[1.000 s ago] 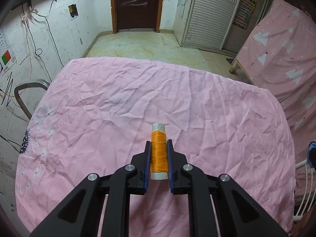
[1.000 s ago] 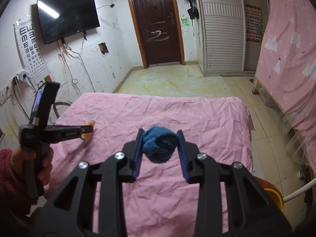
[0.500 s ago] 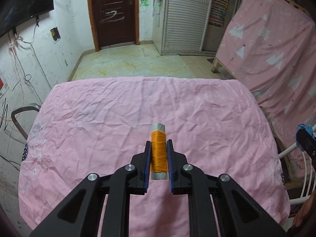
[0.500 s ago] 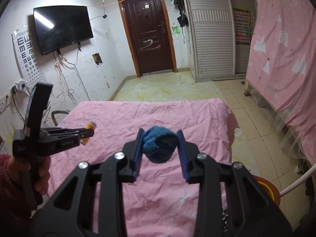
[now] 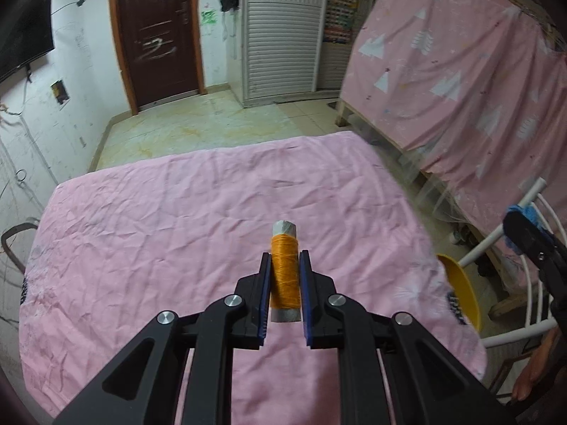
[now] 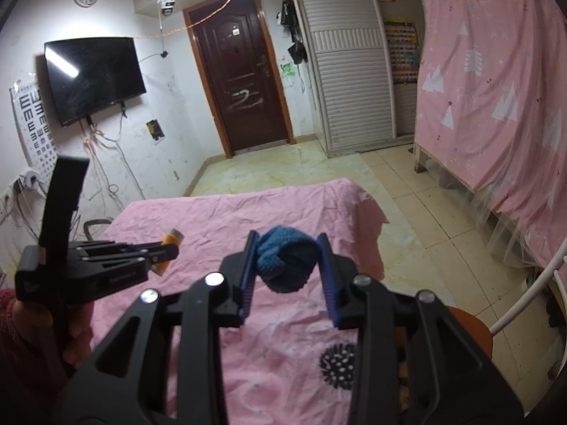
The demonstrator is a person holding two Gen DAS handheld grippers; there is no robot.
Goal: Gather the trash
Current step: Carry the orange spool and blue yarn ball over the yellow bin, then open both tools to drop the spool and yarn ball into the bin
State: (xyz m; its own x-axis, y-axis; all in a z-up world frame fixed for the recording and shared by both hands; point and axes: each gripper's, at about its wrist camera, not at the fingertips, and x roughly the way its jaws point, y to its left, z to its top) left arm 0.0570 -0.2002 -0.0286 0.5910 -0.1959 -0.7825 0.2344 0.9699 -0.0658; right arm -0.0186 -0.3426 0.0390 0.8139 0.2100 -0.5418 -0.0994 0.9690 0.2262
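My left gripper (image 5: pixel 284 265) is shut on an orange thread spool (image 5: pixel 284 272) and holds it above the pink-covered table (image 5: pixel 177 233). My right gripper (image 6: pixel 287 248) is shut on a wad of blue knitted fabric (image 6: pixel 286 262) and holds it above the table's right part. The left gripper (image 6: pixel 166 253) with the spool (image 6: pixel 169 246) shows at the left of the right wrist view. The right gripper (image 5: pixel 521 233) with the blue wad (image 5: pixel 528 212) shows at the right edge of the left wrist view.
A yellow bin (image 5: pixel 460 279) stands on the floor just past the table's right edge; its orange rim (image 6: pixel 471 326) shows in the right wrist view. A white chair frame (image 5: pixel 510 230) stands beside it. A pink-draped bed frame (image 5: pixel 460 88) is at the right.
Both grippers have swung rightward and risen, keeping their loads. The table's right edge, the yellow bin and the chair frame have come into the left wrist view.
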